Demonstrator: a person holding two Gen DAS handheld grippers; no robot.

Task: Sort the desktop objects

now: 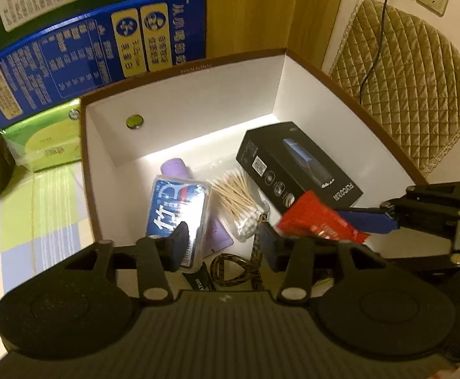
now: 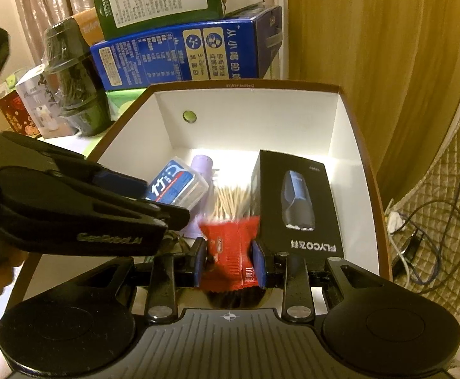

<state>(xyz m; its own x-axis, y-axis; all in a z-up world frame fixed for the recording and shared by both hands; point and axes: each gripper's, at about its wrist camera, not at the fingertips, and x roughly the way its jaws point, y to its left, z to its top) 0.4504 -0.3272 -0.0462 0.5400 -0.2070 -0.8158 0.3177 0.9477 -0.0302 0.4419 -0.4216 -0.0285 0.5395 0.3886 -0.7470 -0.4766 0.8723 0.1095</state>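
Right claw (image 2: 229, 257) was clamped narrowly on a red snack packet (image 2: 230, 246), both blue pads pressed against its sides, the packet's long axis running roughly away from the wrist and its crimped end hanging back toward the camera. The packet hung over the near part of the open white-lined box (image 1: 198, 94), above the cotton swabs (image 1: 239, 202) and just beside the black shaver carton (image 1: 296, 167), which lay toward the box's right wall. Left claw (image 1: 223, 246) stood about half open, with nothing between its pads; directly beneath and beyond it lay the blue floss case (image 1: 179, 211), resting partly on a lilac tube (image 1: 176, 167), with a patterned cord (image 1: 230, 268) at the box's near wall. Judgement: the packet was already inside the box's footprint, so release by the right claw seemed all that remained; the left hand was nearer the floss case.
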